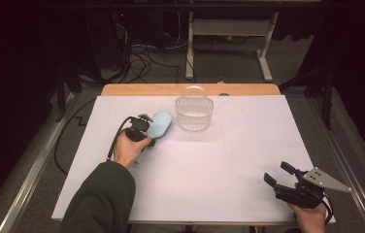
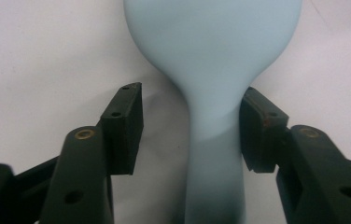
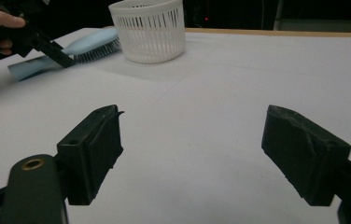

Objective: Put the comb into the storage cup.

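left gripper view: left hand-held gripper [image 2: 190,126] half-open astride blue brush [image 2: 213,70] handle, one pad touching

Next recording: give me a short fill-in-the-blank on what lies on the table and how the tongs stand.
1. The left tongs straddle the handle of a light ____ hairbrush.
2. Beside the brush head stands a white slotted ____.
3. The right tongs stand open with ____ between their pads.
4. Only the ____ pad in the left gripper view touches the handle.

Missing words: blue; basket; nothing; right
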A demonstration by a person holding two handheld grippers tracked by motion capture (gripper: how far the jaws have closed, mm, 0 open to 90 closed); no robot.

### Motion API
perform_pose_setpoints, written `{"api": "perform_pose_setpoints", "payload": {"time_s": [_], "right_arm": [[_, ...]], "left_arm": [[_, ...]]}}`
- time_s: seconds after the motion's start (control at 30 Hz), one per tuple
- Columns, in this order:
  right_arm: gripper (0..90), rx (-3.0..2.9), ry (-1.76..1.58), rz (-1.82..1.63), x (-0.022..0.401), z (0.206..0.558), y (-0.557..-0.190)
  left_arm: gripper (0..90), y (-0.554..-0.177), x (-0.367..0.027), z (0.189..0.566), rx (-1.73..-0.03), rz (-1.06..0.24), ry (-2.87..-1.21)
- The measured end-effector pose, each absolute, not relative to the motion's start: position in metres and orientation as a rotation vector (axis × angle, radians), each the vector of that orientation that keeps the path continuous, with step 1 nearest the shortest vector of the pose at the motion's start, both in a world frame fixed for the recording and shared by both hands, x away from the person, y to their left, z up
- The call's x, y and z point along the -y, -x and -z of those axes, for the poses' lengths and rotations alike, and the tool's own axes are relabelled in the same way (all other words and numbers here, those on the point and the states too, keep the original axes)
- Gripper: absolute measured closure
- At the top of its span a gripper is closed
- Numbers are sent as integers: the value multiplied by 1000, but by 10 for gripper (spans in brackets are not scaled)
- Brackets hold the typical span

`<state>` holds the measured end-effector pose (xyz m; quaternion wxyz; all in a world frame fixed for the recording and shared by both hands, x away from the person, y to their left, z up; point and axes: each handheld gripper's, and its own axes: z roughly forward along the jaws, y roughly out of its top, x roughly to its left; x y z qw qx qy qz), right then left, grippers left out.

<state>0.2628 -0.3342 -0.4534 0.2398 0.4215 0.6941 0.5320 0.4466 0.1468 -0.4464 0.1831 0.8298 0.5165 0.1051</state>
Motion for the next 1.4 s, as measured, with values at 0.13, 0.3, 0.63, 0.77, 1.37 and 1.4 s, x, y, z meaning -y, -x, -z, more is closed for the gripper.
{"api": "perform_pose_setpoints", "payload": {"time_s": [0.13, 0.3, 0.63, 0.77, 1.37, 1.4], "right_arm": [[199, -1901, -1158, -1478, 334, 453, -263], [200, -1902, -1160, -1475, 334, 453, -263], [201, -1900, -1158, -1475, 334, 453, -262], [212, -1905, -1144, -1460, 333, 453, -262], [227, -1911, -1126, -1431, 332, 454, -261], [227, -1910, -1127, -1431, 332, 454, -261]], "left_arm": [[556, -445, -145, 446, -1451, -294, -2334], [647, -445, -143, 446, -1430, -277, -2337], [680, -447, -147, 446, -1433, -239, -2328], [685, -448, -149, 445, -1432, -210, -2323], [693, -444, -163, 438, -1381, -129, -2286], [693, -443, -163, 436, -1373, -132, -2287]]}}
